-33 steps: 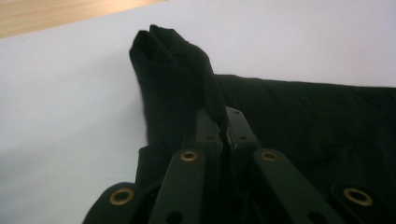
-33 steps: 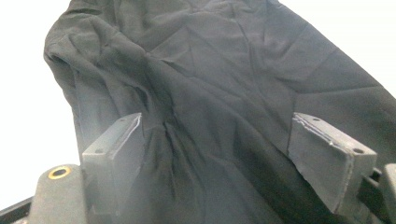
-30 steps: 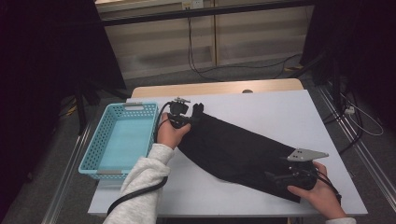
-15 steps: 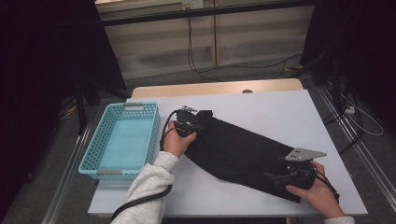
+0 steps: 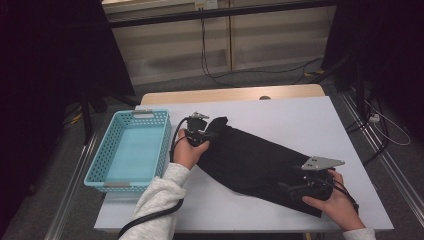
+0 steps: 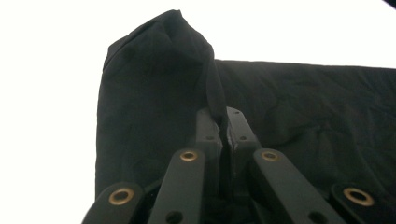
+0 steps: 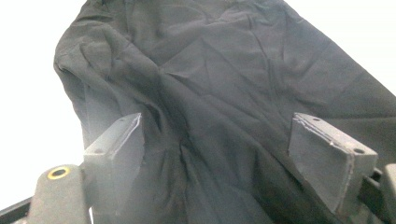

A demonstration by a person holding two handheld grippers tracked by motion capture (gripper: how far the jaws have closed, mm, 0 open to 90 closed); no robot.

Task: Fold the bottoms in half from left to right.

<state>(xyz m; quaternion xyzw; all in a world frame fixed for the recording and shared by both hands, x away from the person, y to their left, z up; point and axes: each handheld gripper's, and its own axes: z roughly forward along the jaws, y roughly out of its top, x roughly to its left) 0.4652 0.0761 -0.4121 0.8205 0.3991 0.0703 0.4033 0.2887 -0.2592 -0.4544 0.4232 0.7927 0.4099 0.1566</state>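
A black cloth [image 5: 257, 162] lies slantwise across the white table [image 5: 280, 115], from its upper left end down to the lower right. At the upper left end my left gripper [image 5: 210, 134] is shut on a raised fold of the black cloth [image 6: 159, 70]; in the left gripper view the left gripper [image 6: 224, 126] has its jaws pressed together with fabric between them. My right gripper [image 5: 295, 189] rests at the lower right end. In the right gripper view the right gripper [image 7: 224, 140] stands open, jaws wide apart over the wrinkled black cloth [image 7: 210, 79].
A light blue plastic basket [image 5: 131, 150] sits on the table's left side, close to my left hand. Bare white table lies behind the cloth and to its right. The table's front edge runs just below my right hand.
My left gripper has carried its end of the cloth to the right and slightly nearer, folding that end inward. The right hand has stayed in place.
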